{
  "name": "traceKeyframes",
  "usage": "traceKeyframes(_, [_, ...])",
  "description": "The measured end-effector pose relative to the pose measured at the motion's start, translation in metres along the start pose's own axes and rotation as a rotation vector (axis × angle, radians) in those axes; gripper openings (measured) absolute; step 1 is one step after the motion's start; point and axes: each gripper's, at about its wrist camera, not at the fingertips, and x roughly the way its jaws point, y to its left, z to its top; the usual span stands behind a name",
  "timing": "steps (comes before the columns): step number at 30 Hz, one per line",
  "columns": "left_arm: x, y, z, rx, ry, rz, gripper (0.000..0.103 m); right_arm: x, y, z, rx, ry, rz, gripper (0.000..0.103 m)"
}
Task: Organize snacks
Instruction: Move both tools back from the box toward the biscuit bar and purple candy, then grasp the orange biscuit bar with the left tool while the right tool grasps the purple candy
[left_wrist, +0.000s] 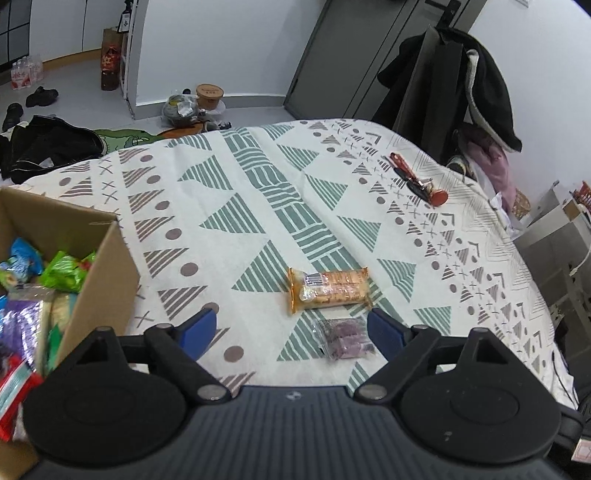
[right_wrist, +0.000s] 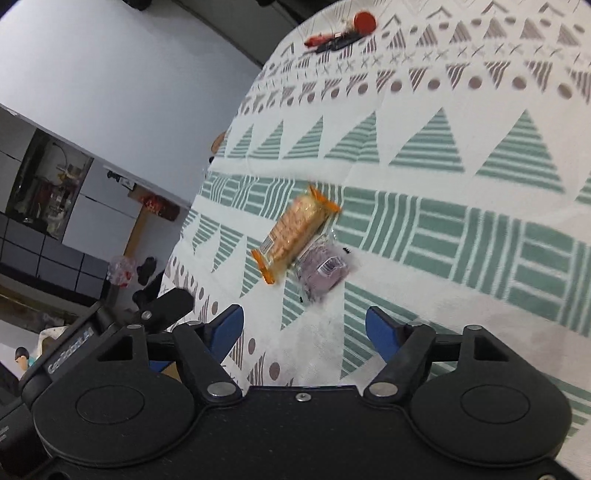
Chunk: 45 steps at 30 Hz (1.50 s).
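Left gripper (left_wrist: 291, 332) jaws are gaping wide and empty, hanging over a crinkly clear packet of purple snacks (left_wrist: 341, 339). Touching it, a glossy orange cracker pack (left_wrist: 328, 290) is lying on the patterned cloth-covered table (left_wrist: 258, 192). Right gripper (right_wrist: 304, 328) jaws likewise spread, empty. Cardboard box (left_wrist: 99, 266) sitting left, stuffed with wrappers.

Cracker pack (left_wrist: 328, 290) just behind wrapped snack (left_wrist: 343, 339), box (left_wrist: 96, 254) far left.
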Motion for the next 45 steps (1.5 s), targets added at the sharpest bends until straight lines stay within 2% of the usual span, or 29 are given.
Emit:
traceKeyframes(3, [0.014,0.002,0.005,-0.001,0.012,0.003,0.081,0.017,0.000,0.006,0.030,0.017,0.006,0.066])
traceKeyframes(7, [0.028,0.004,0.011,0.005,0.020,0.007,0.080,0.040,-0.006,0.014,0.088,0.043,-0.002,0.059])
traceKeyframes(12, [0.046,0.008,0.020,0.013,0.035,0.012,0.080,0.059,-0.011,0.019,0.129,0.048,-0.019,0.058])
traceKeyframes(15, [0.055,0.008,0.023,0.028,0.044,0.006,0.080,0.065,-0.014,0.024,0.157,0.018,-0.047,0.043])
traceKeyframes(17, [0.060,0.007,0.025,0.043,0.046,-0.001,0.080,0.068,-0.015,0.028,0.158,0.009,-0.071,0.030])
traceKeyframes(23, [0.080,0.001,0.030,0.098,0.071,-0.022,0.080,0.068,-0.015,0.031,0.126,-0.002,-0.097,0.021])
traceKeyframes(31, [0.098,-0.027,0.033,0.235,0.058,-0.042,0.080,0.049,-0.024,0.040,0.141,-0.070,-0.154,0.019])
traceKeyframes(37, [0.115,-0.046,0.026,0.309,0.081,-0.070,0.080,0.038,-0.029,0.044,0.139,-0.104,-0.201,0.020])
traceKeyframes(41, [0.127,-0.053,0.017,0.370,0.093,-0.069,0.080,0.041,-0.026,0.045,0.121,-0.097,-0.213,0.032])
traceKeyframes(44, [0.134,-0.052,0.011,0.389,0.113,-0.052,0.066,0.047,-0.022,0.045,0.091,-0.084,-0.207,0.045])
traceKeyframes(45, [0.136,-0.049,0.009,0.382,0.133,-0.050,0.059,0.049,-0.020,0.045,0.076,-0.081,-0.206,0.048])
